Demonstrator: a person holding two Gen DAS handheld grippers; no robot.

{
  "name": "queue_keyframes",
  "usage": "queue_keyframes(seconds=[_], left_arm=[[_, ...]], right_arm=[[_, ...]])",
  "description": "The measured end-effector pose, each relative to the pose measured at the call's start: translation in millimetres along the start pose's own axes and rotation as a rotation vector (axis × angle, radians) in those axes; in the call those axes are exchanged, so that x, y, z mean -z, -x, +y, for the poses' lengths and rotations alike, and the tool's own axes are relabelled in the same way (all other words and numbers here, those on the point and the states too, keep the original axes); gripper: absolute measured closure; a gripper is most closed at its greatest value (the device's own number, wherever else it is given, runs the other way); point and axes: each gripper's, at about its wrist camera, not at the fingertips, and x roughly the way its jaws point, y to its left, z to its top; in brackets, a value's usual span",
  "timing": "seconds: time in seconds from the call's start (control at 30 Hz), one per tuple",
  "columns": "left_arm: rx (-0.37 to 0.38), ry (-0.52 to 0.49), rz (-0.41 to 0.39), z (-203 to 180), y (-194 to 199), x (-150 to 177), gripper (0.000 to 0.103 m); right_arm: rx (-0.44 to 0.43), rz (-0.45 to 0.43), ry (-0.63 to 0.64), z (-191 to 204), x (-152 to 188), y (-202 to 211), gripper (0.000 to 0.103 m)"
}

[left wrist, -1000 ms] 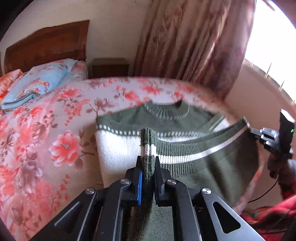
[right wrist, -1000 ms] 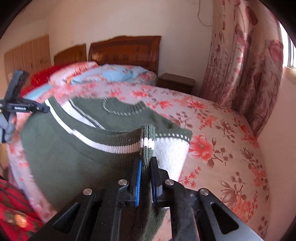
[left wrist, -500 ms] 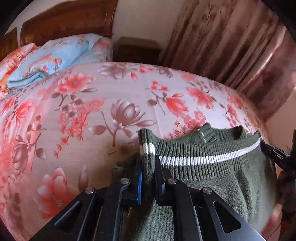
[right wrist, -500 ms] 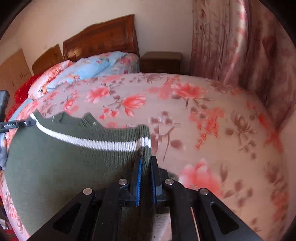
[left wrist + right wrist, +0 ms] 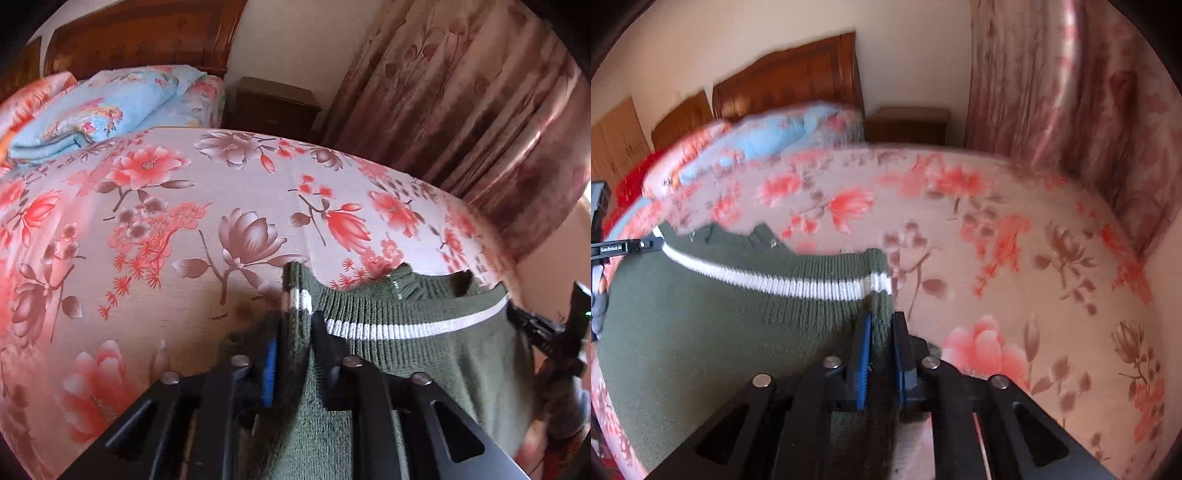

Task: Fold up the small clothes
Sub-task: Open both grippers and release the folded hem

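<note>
A small green knit sweater point(image 5: 417, 354) with a white stripe on its ribbed hem lies folded over on the floral bed. My left gripper point(image 5: 295, 332) is shut on the hem's left corner. My right gripper point(image 5: 881, 325) is shut on the hem's right corner of the sweater point(image 5: 720, 325). The hem stretches between the two grippers over the neckline end. The right gripper point(image 5: 546, 332) shows at the right edge of the left wrist view; the left gripper point(image 5: 624, 247) shows at the left edge of the right wrist view.
The floral bedsheet point(image 5: 184, 229) stretches ahead. Folded blue bedding and pillows point(image 5: 99, 107) lie by the wooden headboard point(image 5: 140, 37). A bedside cabinet point(image 5: 273, 103) and a floral curtain point(image 5: 461, 103) stand at the back right.
Both grippers have carried the sweater's hem forward over the body toward the neckline. The white chest part and collar are now covered, with only the collar tip showing.
</note>
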Motion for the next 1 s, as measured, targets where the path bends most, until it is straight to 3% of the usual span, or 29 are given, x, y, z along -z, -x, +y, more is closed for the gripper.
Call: queue_keyframes(seconds=[0.03,0.07,0.17,0.27,0.33,0.4,0.57,0.67,0.73,0.83,0.9,0.97,1.0], left_arm=[[0.017,0.004,-0.009,1.0,4.9,0.1,0.000],[0.027,0.008,-0.027,1.0,12.1,1.0,0.000],[-0.099,0.008,-0.157,-10.0,48.3,5.5,0.000],[-0.098,-0.006,-0.326,-28.9,83.2,14.6,0.000],[-0.102,-0.023,-0.356,-47.0,84.2,16.3,0.000],[-0.102,-0.033,-0.307,-57.5,70.6,13.2,0.000],[-0.150,-0.018,-0.097,-68.1,5.5,13.2,0.000],[-0.168,-0.042,-0.028,-68.8,-15.5,18.9,0.000],[-0.160,-0.048,-0.039,-68.3,-8.9,20.8,0.000],[-0.174,-0.108,-0.046,-68.2,-1.4,26.2,0.000],[-0.169,-0.118,-0.053,-64.1,3.0,28.9,0.000],[-0.163,-0.124,-0.070,-63.3,5.8,31.5,0.000],[-0.173,-0.129,-0.071,-63.1,4.5,31.0,0.000]], right_arm=[[-0.002,0.006,-0.010,-0.7,-0.7,3.7,0.086],[0.011,0.016,-0.011,0.1,-2.1,8.1,0.085],[0.068,0.018,0.005,9.7,-9.1,29.3,0.084],[0.065,-0.064,0.044,33.1,-18.5,54.8,0.075],[0.046,-0.107,0.075,58.9,-25.4,56.4,0.070],[0.013,-0.084,0.116,89.5,-29.7,42.1,0.069],[-0.093,0.060,0.201,154.3,-32.3,-16.4,0.069],[-0.048,0.103,0.257,167.7,-20.9,-39.1,0.069],[-0.043,0.075,0.279,163.1,-16.4,-33.9,0.070],[0.128,0.067,0.252,132.2,-13.8,-27.0,0.070],[0.172,0.064,0.138,92.4,-10.6,-21.1,0.069],[0.155,0.050,-0.013,50.7,-6.4,-12.0,0.073],[0.082,0.036,-0.077,36.1,-4.9,-7.0,0.073]])
